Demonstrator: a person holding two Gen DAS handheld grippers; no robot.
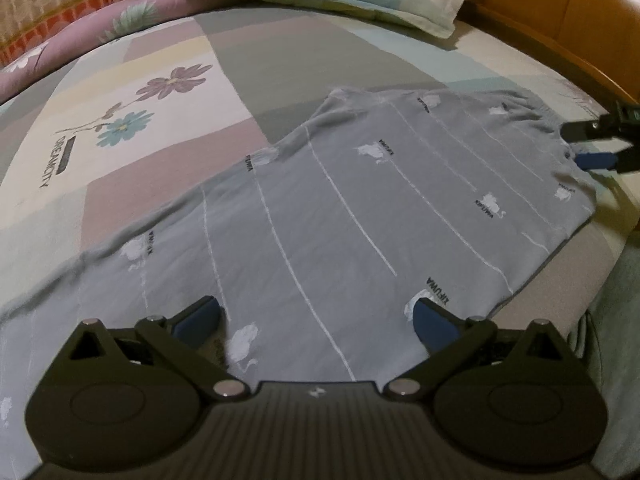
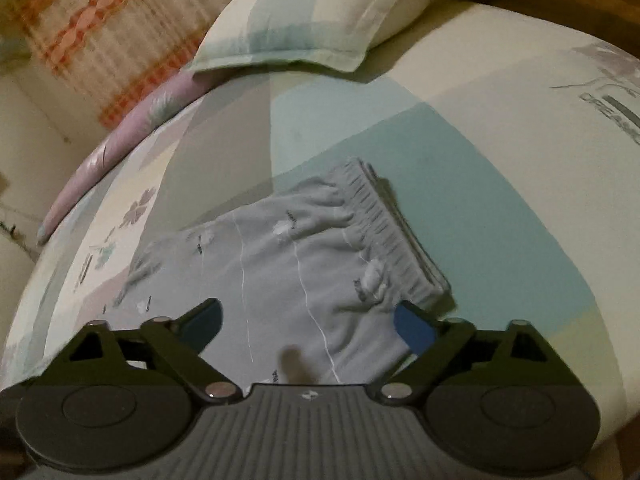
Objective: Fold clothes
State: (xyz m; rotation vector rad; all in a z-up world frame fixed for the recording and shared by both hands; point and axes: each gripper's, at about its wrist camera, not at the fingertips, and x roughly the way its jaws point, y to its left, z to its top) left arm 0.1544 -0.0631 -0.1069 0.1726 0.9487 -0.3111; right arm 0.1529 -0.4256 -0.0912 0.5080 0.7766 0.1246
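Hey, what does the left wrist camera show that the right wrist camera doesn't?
Only the left wrist view shows the wooden headboard, the other tongs at the garment's far edge, and the flower print labelled DREAMCITY up close. Only the right wrist view shows the gathered elastic waistband clearly. Both show the grey printed garment lying on the patchwork bedsheet, the pillow, and open tongs.

- "DREAMCITY" is printed on the bedsheet (image 1: 52, 160) at centre left of the left wrist view, beside a flower.
- "XIFUWA" repeats across the grey garment (image 1: 440, 294), beside small white motifs.
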